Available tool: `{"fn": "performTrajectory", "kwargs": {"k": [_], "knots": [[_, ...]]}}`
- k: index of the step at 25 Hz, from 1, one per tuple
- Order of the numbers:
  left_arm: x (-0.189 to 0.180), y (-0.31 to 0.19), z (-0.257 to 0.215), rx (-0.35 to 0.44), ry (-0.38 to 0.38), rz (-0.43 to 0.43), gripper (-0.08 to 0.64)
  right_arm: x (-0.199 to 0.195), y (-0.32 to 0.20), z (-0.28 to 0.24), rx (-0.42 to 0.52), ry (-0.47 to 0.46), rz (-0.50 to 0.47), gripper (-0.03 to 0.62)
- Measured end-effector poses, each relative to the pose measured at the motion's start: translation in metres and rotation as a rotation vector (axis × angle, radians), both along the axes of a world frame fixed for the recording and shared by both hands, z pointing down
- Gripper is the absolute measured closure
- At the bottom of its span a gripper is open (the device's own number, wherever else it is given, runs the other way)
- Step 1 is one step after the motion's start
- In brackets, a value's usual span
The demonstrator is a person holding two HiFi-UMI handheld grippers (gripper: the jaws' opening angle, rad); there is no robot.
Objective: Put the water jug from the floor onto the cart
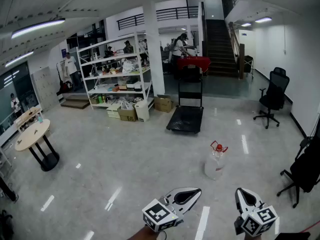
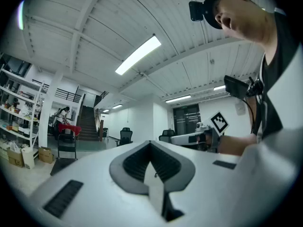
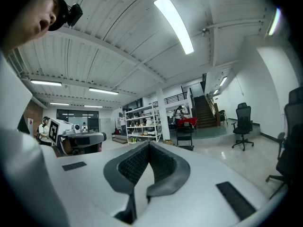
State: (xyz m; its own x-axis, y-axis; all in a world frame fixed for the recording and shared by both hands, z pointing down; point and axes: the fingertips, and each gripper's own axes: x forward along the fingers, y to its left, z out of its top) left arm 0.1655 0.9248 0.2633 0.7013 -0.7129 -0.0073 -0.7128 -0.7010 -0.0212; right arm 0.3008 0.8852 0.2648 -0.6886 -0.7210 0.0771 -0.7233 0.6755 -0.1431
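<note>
A clear water jug (image 1: 216,161) with a red cap and handle stands upright on the shiny floor, a little ahead of both grippers. Beyond it a black flat cart (image 1: 186,118) with an upright handle is parked in front of the pillar (image 1: 155,49). My left gripper (image 1: 198,190) is low at the picture's bottom centre, shut and empty. My right gripper (image 1: 240,190) is beside it to the right, also shut with nothing in it. Both point level, well short of the jug. In the left gripper view my left gripper (image 2: 150,144) shows closed jaws, with the cart (image 2: 66,148) far off at left. In the right gripper view my right gripper (image 3: 149,144) has closed jaws too.
A black office chair (image 1: 272,96) stands far right, and another chair (image 1: 305,171) is at the right edge near me. A round table (image 1: 35,136) is at the left. White shelving (image 1: 117,76) and cardboard boxes (image 1: 162,104) stand behind the cart's left. People stand in the background.
</note>
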Motion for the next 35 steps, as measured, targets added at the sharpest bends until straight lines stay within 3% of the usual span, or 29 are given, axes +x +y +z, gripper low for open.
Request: {"fn": "performTrajectory", "kwargs": {"k": [5, 11, 27, 31, 35], "knots": [[0.002, 0.005, -0.009, -0.031, 0.058, -0.013, 0.568, 0.002, 0.004, 0.0, 0.009, 0.0, 0.001, 0.591], [-0.003, 0.009, 0.003, -0.022, 0.021, 0.024, 0.568, -0.004, 0.009, 0.0, 0.011, 0.01, 0.004, 0.592], [-0.023, 0.012, 0.007, -0.015, 0.023, 0.047, 0.568, -0.023, 0.004, 0.006, -0.01, -0.003, 0.019, 0.591], [-0.037, 0.02, 0.001, -0.034, 0.071, 0.036, 0.568, -0.033, 0.006, 0.007, -0.03, -0.065, 0.03, 0.591], [-0.048, 0.018, 0.004, -0.022, 0.07, 0.057, 0.568, -0.044, 0.0, 0.007, -0.023, -0.06, 0.044, 0.591]]}}
